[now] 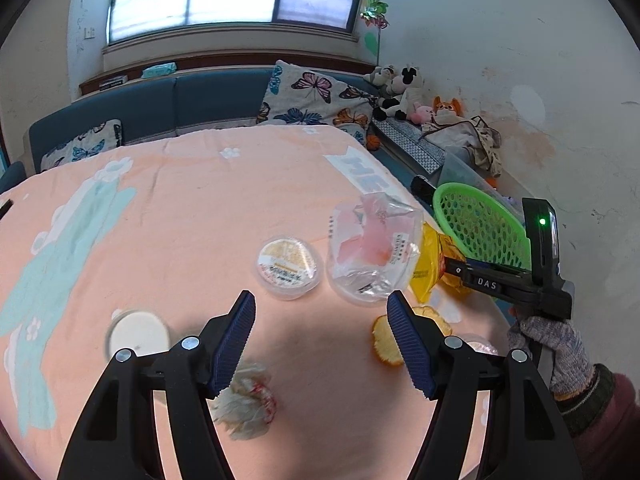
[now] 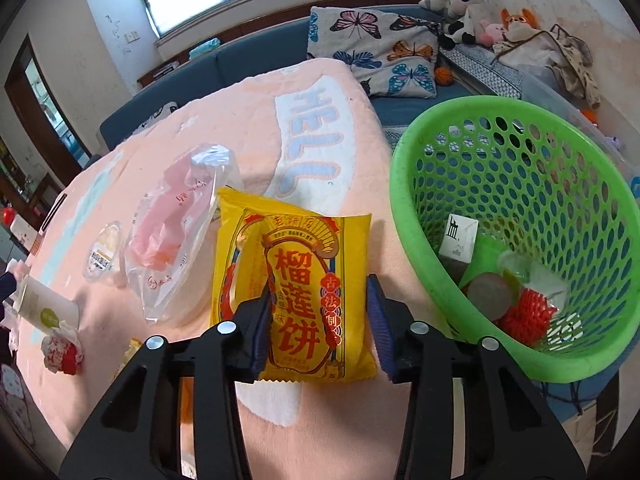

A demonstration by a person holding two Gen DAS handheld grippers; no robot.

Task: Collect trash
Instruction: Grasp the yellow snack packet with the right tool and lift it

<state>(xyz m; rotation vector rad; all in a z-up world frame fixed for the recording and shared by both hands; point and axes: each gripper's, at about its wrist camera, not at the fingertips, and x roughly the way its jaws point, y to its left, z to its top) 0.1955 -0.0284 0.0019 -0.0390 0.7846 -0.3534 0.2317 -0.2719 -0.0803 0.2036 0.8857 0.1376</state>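
- The right gripper (image 2: 318, 320) has the yellow snack packet (image 2: 294, 292) between its fingers, which flank the packet's lower half; the left pad overlaps its edge, the right pad (image 2: 380, 320) sits at or just off the other edge, so I cannot tell whether the pinch has closed.
- The packet's long axis runs straight ahead along the fingers, its far end pointing away toward the pink table cover (image 2: 256, 120).
- The green basket (image 2: 420, 240) stands just to the right of those fingers, its rim near the right pad (already holding a few bits of trash), so the carry would be a short swing rightward.
- The left gripper (image 1: 322, 336) is spread wide and holds nothing.
- Ahead of its fingers lie a clear lidded cup (image 1: 287, 268) and a clear plastic bag (image 1: 372, 252); a crumpled wrapper (image 1: 248, 400) sits close under the left finger, and an orange peel (image 1: 384, 340) by the right finger.
- Judging by reach, the right hand is the nearer one for the packet.
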